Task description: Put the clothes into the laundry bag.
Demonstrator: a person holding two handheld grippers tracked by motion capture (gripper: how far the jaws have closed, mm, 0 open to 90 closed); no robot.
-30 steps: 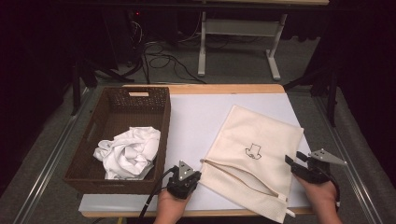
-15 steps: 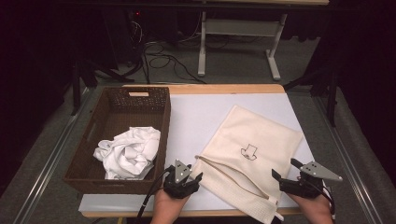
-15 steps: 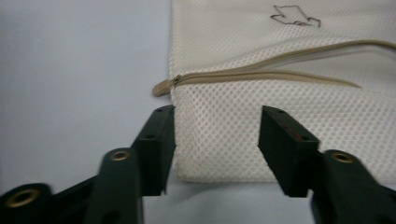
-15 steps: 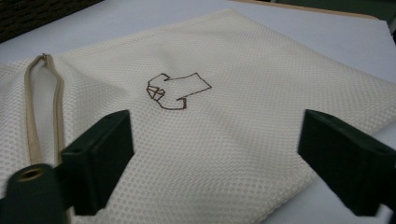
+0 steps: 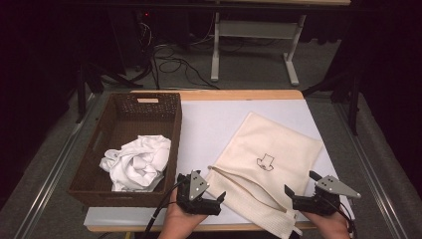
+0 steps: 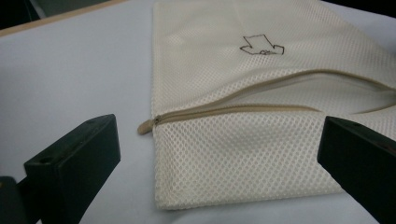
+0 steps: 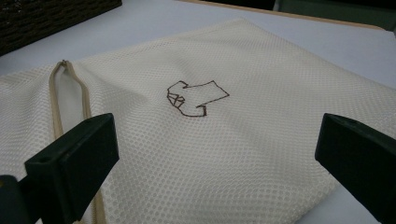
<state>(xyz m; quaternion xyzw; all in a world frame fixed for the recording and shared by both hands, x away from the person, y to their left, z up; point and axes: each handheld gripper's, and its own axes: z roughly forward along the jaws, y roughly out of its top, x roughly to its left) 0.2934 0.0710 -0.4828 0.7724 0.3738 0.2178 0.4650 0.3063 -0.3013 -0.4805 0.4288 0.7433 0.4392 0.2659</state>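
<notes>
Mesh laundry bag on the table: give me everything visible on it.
The mesh laundry bag is cream, fine honeycomb netting, and lies flat and angled on the white table surface, right of the wicker basket. A small dark shirt outline marks its middle. Its tan zipper gapes partly open along the near edge. Nothing grips it.

The table holds one cream mesh bag (image 5: pixel 271 164), one wicker basket (image 5: pixel 124 144), one crumpled white cloth (image 5: pixel 137 162) and two grippers.

Both grippers are black, blocky, each topped with a grey three-cornered plate bearing dark screws; square-ended black jaws. A black cable trails from the left gripper (image 5: pixel 220 197) toward the table (image 5: pixel 209 119) edge.
</notes>
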